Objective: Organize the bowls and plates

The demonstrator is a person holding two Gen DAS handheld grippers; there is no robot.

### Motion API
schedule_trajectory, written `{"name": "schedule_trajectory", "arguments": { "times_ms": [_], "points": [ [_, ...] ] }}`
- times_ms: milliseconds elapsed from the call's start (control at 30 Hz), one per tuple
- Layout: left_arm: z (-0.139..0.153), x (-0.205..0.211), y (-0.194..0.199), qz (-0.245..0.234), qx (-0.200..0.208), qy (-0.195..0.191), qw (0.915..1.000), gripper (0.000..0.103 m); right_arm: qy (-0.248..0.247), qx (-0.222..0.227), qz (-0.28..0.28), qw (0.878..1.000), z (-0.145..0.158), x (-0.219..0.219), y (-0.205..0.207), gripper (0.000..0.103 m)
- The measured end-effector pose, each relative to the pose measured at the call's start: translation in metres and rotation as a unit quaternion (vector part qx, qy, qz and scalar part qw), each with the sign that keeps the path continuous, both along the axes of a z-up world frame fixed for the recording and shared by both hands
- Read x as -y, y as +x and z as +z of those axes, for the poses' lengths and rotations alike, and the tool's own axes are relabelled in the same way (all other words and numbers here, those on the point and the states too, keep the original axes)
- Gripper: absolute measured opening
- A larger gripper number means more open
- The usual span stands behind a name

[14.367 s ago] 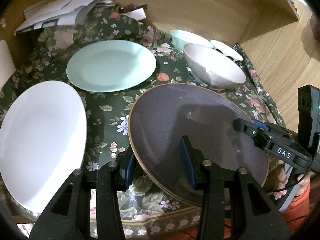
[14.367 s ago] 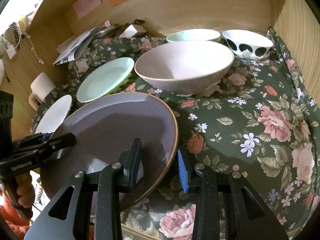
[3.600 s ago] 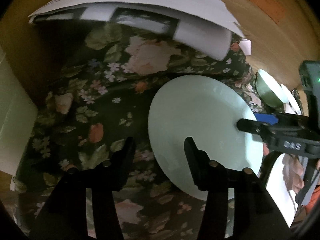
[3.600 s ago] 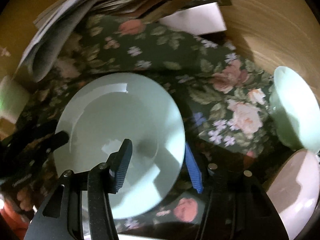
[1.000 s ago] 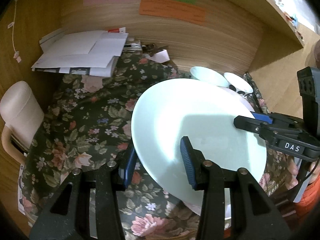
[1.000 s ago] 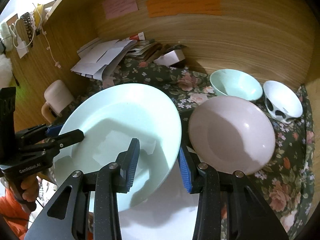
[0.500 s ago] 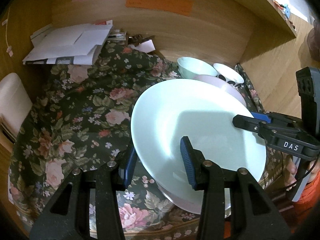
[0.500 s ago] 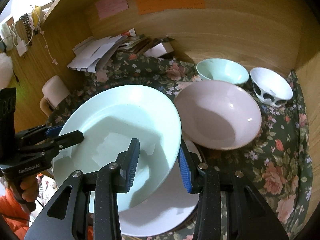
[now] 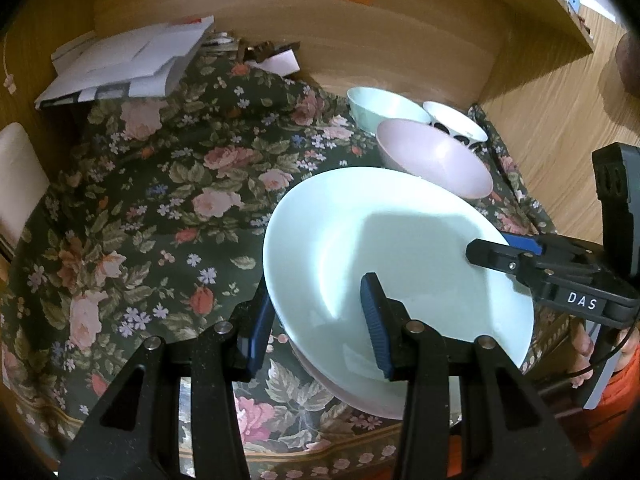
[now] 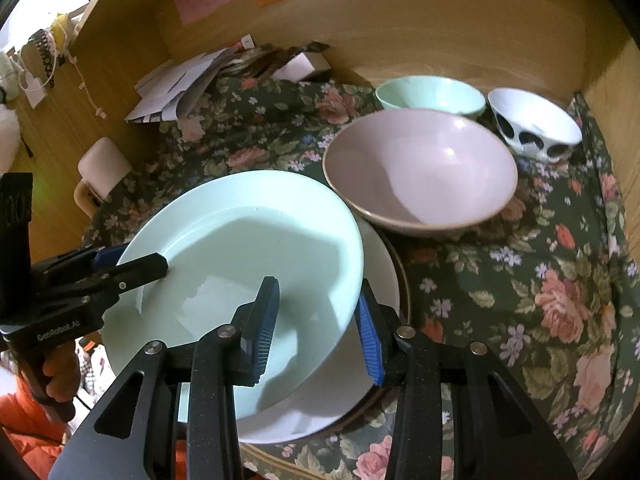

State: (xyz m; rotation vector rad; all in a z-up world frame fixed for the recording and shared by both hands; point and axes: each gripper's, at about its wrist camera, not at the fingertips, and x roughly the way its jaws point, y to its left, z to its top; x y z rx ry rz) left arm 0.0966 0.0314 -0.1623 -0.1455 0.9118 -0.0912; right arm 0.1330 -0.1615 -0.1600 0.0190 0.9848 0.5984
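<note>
A mint green plate [image 9: 400, 240] [image 10: 240, 248] hangs slightly tilted just over a white plate [image 10: 380, 264] [image 9: 360, 400]. The white plate lies on a brown-rimmed plate [image 10: 404, 292]. Whether the mint plate touches the white one, I cannot tell. My left gripper [image 9: 316, 320] [image 10: 132, 264] is shut on the plate's left rim. On its right rim my right gripper [image 10: 316, 326] [image 9: 492, 256] is shut. Behind stand a pink bowl [image 9: 436, 160] [image 10: 420, 168], a mint bowl [image 9: 384, 106] [image 10: 432, 94] and a white bowl with black spots [image 9: 456, 126] [image 10: 532, 124].
A floral tablecloth [image 9: 160, 200] [image 10: 540, 280] covers the table. Loose papers [image 9: 120, 64] [image 10: 184, 80] are piled at the back left against a curved wooden wall [image 9: 400, 40]. A pale chair [image 10: 102, 164] stands off the table's left edge.
Both grippers have carried the mint plate down and toward the near edge, closer over the white plate. The bowls now show clear behind it.
</note>
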Motion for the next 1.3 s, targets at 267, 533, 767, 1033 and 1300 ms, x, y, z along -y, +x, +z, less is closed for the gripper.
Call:
{"name": "schedule_trajectory", "arguments": {
  "times_ms": [267,533,767,1033,1300],
  "points": [
    [-0.013,0.003,0.007,-0.002,-0.018,-0.003,0.9998,0.043,0.005,-0.013,-0.004,1.0,-0.01,0.006,0.001,0.035],
    [-0.014,0.007,0.01,-0.001,-0.013,0.013,0.9998,0.043,0.01,-0.027,-0.005,1.0,-0.017,0.007,0.003,0.035],
    [-0.016,0.005,0.013,0.004,-0.016,0.018,0.9997,0.043,0.016,-0.032,-0.001,0.999,-0.019,0.006,0.004,0.035],
    [-0.017,0.004,0.015,0.005,-0.017,0.021,0.9996,0.043,0.023,-0.038,-0.003,0.999,-0.02,0.006,0.005,0.035],
    [-0.023,0.006,0.017,0.003,-0.022,0.027,0.9994,0.042,0.016,-0.03,-0.004,0.999,-0.016,0.009,0.003,0.036]
  ]
}}
